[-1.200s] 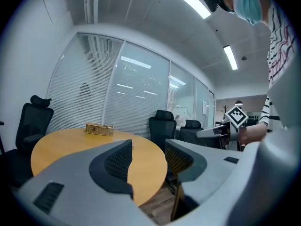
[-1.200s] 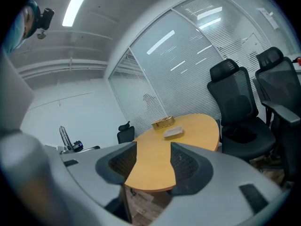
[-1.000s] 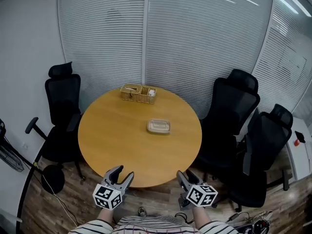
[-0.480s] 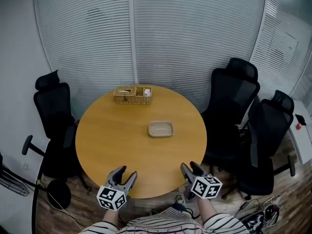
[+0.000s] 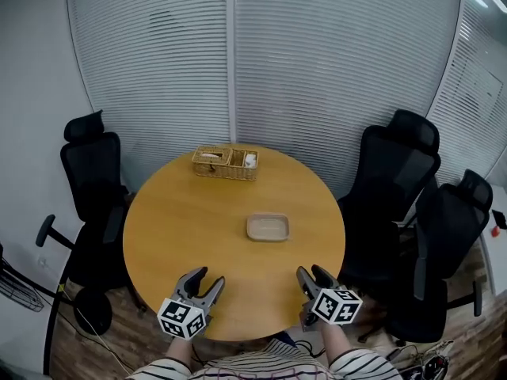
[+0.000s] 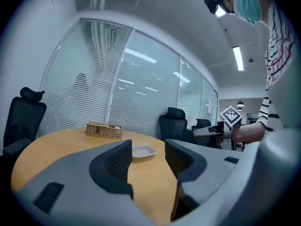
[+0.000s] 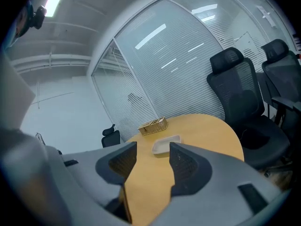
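Tray (image 5: 268, 227) lies on table (image 5: 174, 228), ahead of left gripper (image 5: 207, 278) and right gripper (image 5: 312, 273), fingers apart, empty.

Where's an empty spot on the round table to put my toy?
The table is bare on its left half, and in the near middle between the tray, left gripper and right gripper. Only the far edge, at the basket, is crowded.

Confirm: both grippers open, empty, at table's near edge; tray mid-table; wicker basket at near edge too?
One error: the head view shows the wicker basket at the far edge of the table. The left gripper, right gripper and tray are as stated.
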Available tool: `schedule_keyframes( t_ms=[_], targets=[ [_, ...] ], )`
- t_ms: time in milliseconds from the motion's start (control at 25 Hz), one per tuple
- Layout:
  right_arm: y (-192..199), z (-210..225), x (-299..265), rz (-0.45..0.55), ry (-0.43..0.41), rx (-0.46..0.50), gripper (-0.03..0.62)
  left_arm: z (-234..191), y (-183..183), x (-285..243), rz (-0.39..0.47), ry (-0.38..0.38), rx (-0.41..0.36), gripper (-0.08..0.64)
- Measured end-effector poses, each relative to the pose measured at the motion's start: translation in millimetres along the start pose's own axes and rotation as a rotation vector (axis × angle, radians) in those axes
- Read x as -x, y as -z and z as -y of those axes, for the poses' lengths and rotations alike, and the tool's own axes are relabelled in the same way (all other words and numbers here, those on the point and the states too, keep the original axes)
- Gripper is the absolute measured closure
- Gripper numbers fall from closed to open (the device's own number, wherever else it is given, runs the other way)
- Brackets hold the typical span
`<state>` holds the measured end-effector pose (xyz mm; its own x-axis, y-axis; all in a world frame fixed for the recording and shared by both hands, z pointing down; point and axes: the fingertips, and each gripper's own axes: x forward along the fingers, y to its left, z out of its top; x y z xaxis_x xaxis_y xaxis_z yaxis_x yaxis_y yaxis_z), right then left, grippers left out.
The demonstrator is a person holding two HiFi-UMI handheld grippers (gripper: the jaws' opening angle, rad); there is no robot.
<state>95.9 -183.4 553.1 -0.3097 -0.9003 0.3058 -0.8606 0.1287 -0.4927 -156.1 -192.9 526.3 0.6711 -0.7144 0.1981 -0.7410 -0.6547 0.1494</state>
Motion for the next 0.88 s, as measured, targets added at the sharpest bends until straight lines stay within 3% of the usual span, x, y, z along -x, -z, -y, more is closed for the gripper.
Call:
schedule_keyframes(
  t_ms=[480, 880],
  targets=[
    [-48, 61, -88, -0.076, -0.033, 0.043, 0.374, -29, -26, -117, -0.015, -0.041, -0.021, 0.362],
    [-43, 101, -159, -0.155, -0.075, 0.060, 0.385, -52, 15, -200, -0.128, -0.055, -0.007, 0.362]
  ],
)
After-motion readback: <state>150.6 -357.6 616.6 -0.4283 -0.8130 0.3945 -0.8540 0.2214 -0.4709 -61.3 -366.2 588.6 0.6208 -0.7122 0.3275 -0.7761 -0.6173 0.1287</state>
